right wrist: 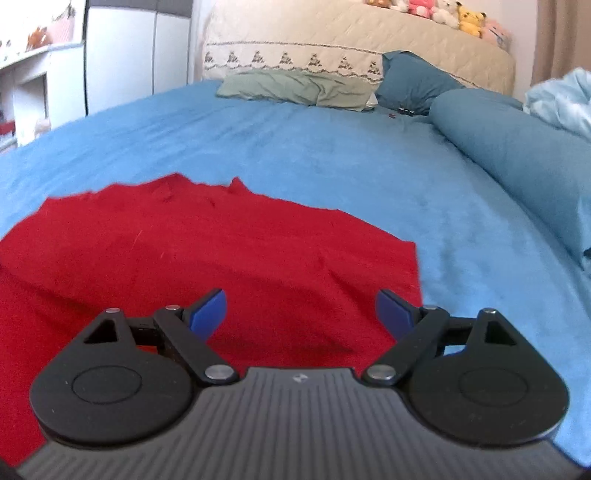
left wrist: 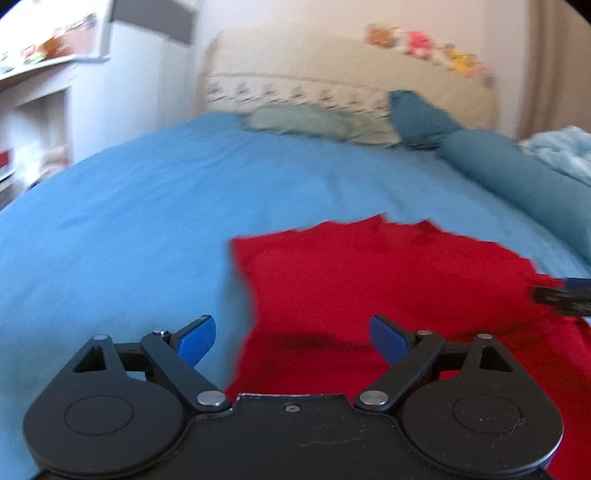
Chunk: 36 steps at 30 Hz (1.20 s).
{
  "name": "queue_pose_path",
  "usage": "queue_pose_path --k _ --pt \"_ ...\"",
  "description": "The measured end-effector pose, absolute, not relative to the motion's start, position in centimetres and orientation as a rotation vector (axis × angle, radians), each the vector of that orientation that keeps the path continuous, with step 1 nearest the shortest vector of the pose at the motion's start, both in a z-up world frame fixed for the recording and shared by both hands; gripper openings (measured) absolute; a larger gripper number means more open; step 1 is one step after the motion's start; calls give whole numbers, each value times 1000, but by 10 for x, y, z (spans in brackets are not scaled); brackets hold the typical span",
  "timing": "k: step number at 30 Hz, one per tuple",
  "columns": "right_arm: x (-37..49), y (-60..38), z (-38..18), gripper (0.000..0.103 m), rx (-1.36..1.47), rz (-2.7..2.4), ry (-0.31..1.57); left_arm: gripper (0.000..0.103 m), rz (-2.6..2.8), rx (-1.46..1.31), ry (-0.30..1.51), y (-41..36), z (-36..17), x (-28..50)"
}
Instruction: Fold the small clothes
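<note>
a red garment [right wrist: 207,258] lies spread flat on a blue bedsheet [right wrist: 295,147], near the bed's close edge. the left gripper [left wrist: 291,338] hangs over its left border, jaws spread wide, nothing between them. the right gripper [right wrist: 301,314] sits over its right side, jaws wide and empty. bare sheet stretches beyond to a green pillow [right wrist: 295,88], teal bolsters [right wrist: 517,147], a beige headboard [right wrist: 332,33] topped with plush toys [right wrist: 443,13]. white shelving [left wrist: 40,110] stands left. no readable writing.

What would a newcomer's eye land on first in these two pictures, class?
First, the bright red garment spread on the blue bedsheet, in front of both open grippers, left and right. Next, the row of plush toys atop the beige headboard at the far end.
</note>
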State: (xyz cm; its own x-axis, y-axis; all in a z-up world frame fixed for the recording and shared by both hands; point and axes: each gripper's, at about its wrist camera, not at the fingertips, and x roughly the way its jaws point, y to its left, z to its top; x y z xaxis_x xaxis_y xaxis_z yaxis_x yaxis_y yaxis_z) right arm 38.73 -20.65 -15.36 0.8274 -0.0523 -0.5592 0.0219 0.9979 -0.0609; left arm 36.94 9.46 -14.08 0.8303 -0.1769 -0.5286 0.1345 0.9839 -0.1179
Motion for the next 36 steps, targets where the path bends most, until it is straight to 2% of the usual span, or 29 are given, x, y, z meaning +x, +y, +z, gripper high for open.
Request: queue_pose_path --k 5,12,19,23,27,31,36 --pt "419 -235 -172 103 32 -124 669 93 -281 -51 612 72 -154 382" --pt "386 -259 -155 103 222 -90 575 94 -293 -6 642 66 -165 382" --pt "382 -259 -170 103 151 -97 678 94 -282 37 651 62 -165 377" --pt "365 -267 -141 103 198 -107 646 94 -248 62 679 65 -159 370" --pt "311 -270 -80 103 200 -23 539 94 -214 33 659 78 -120 342" --pt "244 -272 -18 103 143 40 482 94 -140 48 597 88 -56 290" --pt "156 -273 22 103 143 74 451 101 -100 20 552 104 0 209"
